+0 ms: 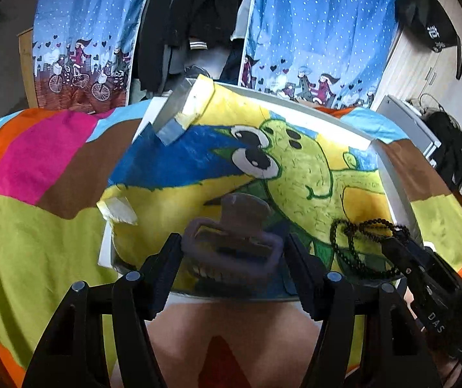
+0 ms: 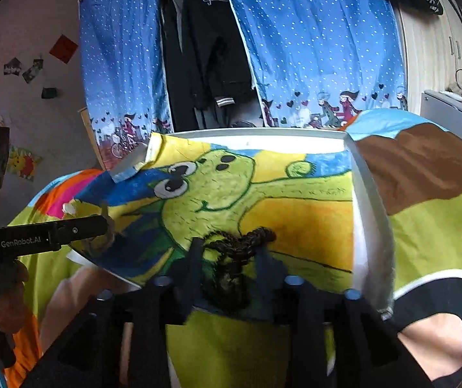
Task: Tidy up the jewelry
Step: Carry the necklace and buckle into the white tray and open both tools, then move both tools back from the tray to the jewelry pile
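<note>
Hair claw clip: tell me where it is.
In the left wrist view, the hair claw clip sits clamped in the left gripper, over the drawing-lined tray's near edge.

Left gripper point(image 1: 232, 249) jaws clamp hair claw point(image 1: 231, 242) (purple).

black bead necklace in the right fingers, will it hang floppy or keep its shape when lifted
The black bead necklace will probably hang floppy: its strand already loops loosely from the right gripper. It looks light, being made of small beads. Because the beads are round, it may slip if the fingers pinch only a few. The tray rim could snag a trailing loop.
</note>
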The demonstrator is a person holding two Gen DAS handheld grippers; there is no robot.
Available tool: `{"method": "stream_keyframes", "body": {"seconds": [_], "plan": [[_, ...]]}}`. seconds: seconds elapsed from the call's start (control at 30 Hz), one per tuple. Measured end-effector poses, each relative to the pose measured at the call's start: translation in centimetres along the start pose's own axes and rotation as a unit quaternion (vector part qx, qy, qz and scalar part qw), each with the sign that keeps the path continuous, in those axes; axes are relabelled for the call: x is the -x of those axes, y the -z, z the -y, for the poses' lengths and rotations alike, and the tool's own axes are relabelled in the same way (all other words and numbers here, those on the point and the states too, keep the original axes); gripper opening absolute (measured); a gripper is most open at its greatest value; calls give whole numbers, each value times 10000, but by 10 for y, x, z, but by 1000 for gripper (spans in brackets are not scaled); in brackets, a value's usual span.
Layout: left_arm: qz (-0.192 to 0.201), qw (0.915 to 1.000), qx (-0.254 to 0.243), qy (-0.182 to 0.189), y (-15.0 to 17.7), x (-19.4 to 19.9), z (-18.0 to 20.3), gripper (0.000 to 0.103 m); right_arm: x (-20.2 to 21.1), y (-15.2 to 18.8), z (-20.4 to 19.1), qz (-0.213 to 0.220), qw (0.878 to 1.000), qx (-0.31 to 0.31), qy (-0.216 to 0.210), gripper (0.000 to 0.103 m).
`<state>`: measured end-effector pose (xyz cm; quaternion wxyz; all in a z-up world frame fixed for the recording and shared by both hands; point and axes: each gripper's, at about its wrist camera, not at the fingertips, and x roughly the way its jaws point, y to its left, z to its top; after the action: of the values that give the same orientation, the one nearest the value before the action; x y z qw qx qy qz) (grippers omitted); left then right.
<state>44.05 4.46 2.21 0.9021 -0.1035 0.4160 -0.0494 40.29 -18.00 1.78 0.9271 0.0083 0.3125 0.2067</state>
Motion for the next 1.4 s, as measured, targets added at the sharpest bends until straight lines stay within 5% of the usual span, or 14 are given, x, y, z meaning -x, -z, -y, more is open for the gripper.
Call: {"method": "stream_keyframes", "body": {"seconds": [0.17, 0.3, 0.43, 0.53, 0.93, 1.4], "plan": [[103, 9999, -23, -122, 5, 11, 9, 80, 18, 2, 5, 27, 10000, -3, 79, 58], [336, 9992, -87, -188, 10, 30, 18, 81, 43, 0, 4, 182, 9997, 15, 147, 73], [774, 9965, -203, -261, 19, 62, 29, 97, 76, -1, -1, 411, 9990, 88, 137, 87], [1075, 9936, -290, -198, 29, 92, 36, 98, 103, 0, -7, 632, 9979, 83, 81, 99], [1791, 9814, -679, -85, 86, 194, 58, 98, 204, 27, -43, 1161, 9930, 209, 60, 103], [1616, 9845, -680, -29, 182, 237, 47, 98, 262, 112, -82, 1091, 9935, 282, 139, 103]]}}
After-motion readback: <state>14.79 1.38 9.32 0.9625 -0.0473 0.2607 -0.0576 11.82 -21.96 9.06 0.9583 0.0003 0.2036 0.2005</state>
